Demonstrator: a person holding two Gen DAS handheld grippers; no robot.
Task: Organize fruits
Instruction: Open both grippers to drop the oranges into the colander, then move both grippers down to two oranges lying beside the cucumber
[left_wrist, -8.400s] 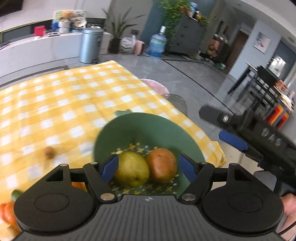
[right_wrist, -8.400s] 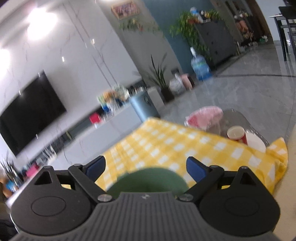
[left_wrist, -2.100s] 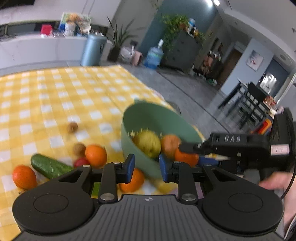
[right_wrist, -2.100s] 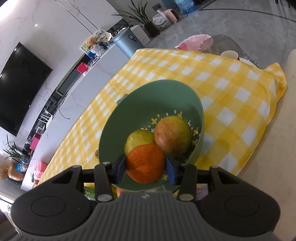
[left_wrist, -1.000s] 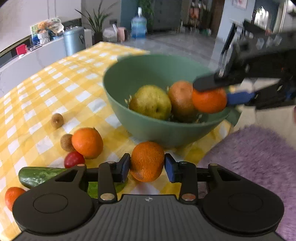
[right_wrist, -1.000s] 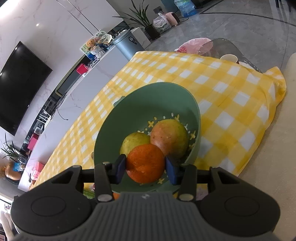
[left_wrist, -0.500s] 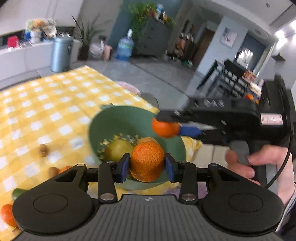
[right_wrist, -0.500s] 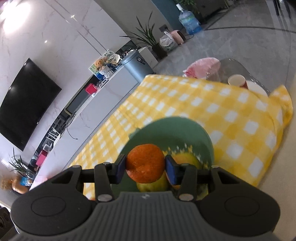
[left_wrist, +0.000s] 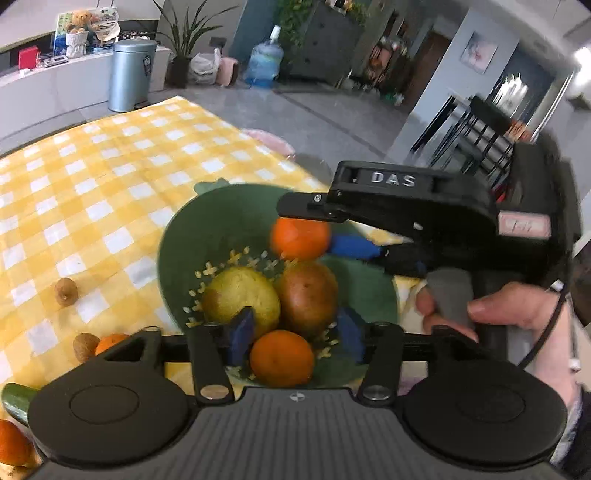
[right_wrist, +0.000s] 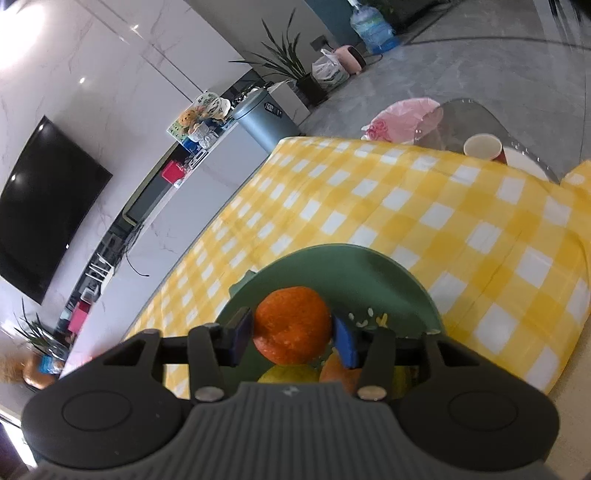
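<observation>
Left tongs (left_wrist: 291, 334) are gaping above an orange (left_wrist: 281, 358) in the bowl (left_wrist: 177, 236); right tongs (right_wrist: 293, 341) are pinching another orange (right_wrist: 291, 323), their hand (left_wrist: 517, 314) showing only from the left.

The cucumber (left_wrist: 14, 397) and an orange (left_wrist: 13, 443) are running off the left wrist view's left edge. The right gripper's body is hiding most of the pear (right_wrist: 288, 373) in the green bowl (right_wrist: 332, 266).
</observation>
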